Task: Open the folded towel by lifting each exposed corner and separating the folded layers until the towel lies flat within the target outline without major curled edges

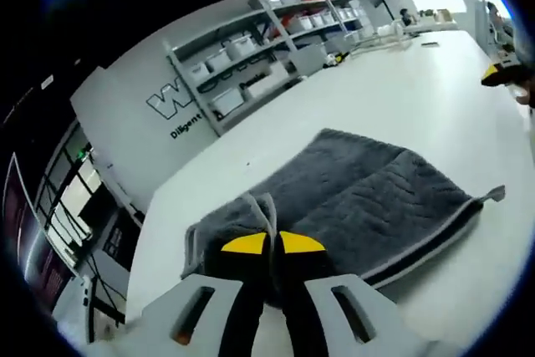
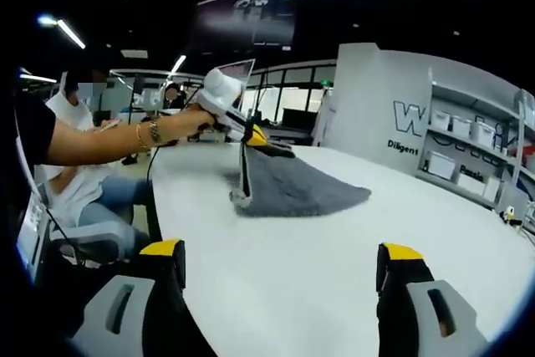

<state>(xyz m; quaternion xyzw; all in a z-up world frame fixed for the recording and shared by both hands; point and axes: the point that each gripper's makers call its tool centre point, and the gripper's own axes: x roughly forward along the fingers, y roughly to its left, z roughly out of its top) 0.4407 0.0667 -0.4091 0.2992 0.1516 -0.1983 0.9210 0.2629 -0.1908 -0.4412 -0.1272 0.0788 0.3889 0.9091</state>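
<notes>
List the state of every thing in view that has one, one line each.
towel: still partly folded, one corner lifted off the table
left tool: shut on the towel corner
right tool: open, holding nothing, above the table
table: white, towel lying on it

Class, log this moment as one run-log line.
left tongs: shut on grey terry towel corner, lifted | right tongs: open above white table | towel: folded

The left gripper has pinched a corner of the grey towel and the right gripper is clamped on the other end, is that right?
Partly. The left gripper is shut on a towel corner, but the right gripper holds nothing: in the right gripper view its jaws stand wide open over the bare white table, short of the towel.
</notes>
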